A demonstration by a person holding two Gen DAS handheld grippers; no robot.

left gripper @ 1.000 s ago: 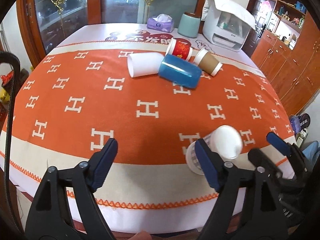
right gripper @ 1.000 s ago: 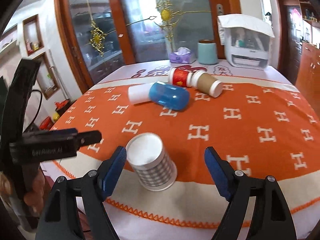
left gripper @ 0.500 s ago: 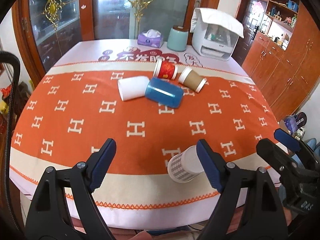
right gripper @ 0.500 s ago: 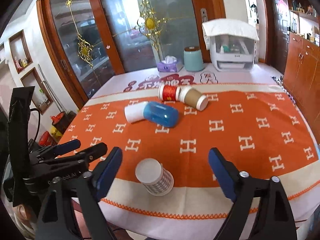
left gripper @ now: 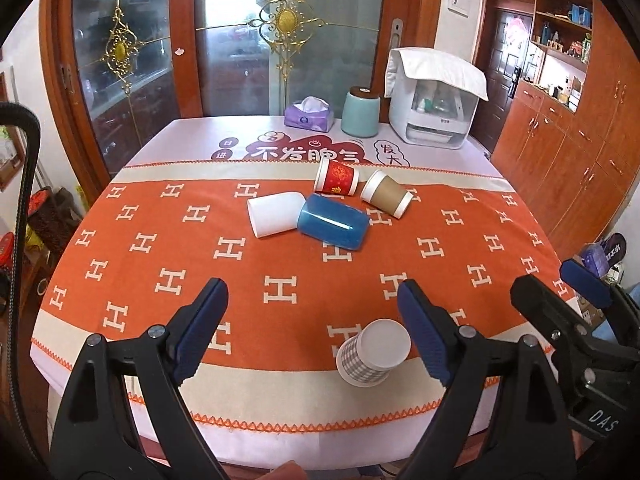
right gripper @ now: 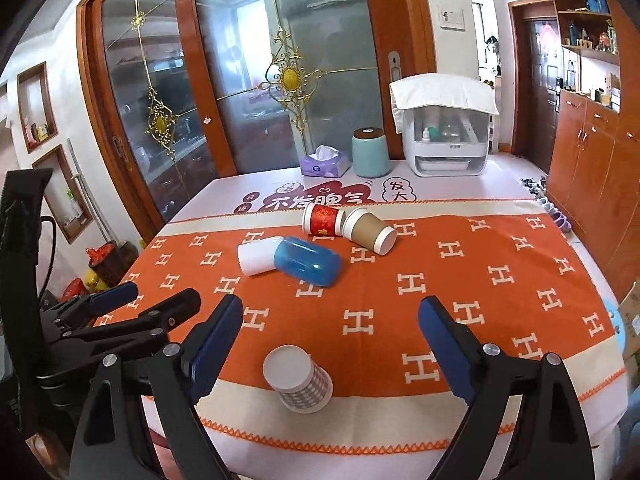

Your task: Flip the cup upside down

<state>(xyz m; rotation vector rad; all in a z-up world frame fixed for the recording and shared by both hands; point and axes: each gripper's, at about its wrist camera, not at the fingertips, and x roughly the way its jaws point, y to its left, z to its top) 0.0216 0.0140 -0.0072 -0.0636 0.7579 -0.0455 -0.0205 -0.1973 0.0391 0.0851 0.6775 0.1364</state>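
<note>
The checked cup (right gripper: pixel 299 378) looks like matt paper, its white base smooth and its wall printed in a fine grey grid. The tablecloth (left gripper: pixel 280 280) under it is soft woven cloth, orange with cream H figures and a stitched zigzag edge. The blue cup (left gripper: pixel 333 221) is glossy translucent plastic that catches a bright streak of light. The white cup (left gripper: pixel 274 214), red cup (left gripper: pixel 335 177) and brown cup (left gripper: pixel 386 193) look like matt paper. Both the left gripper (left gripper: pixel 312 324) and the right gripper (right gripper: pixel 330 340) are matt black plastic with blue rubbery pads (right gripper: pixel 214 344) and small metal rivets. The doors (right gripper: pixel 280 80) behind are varnished wood and frosted glass with shiny gold metal ornaments.
</note>
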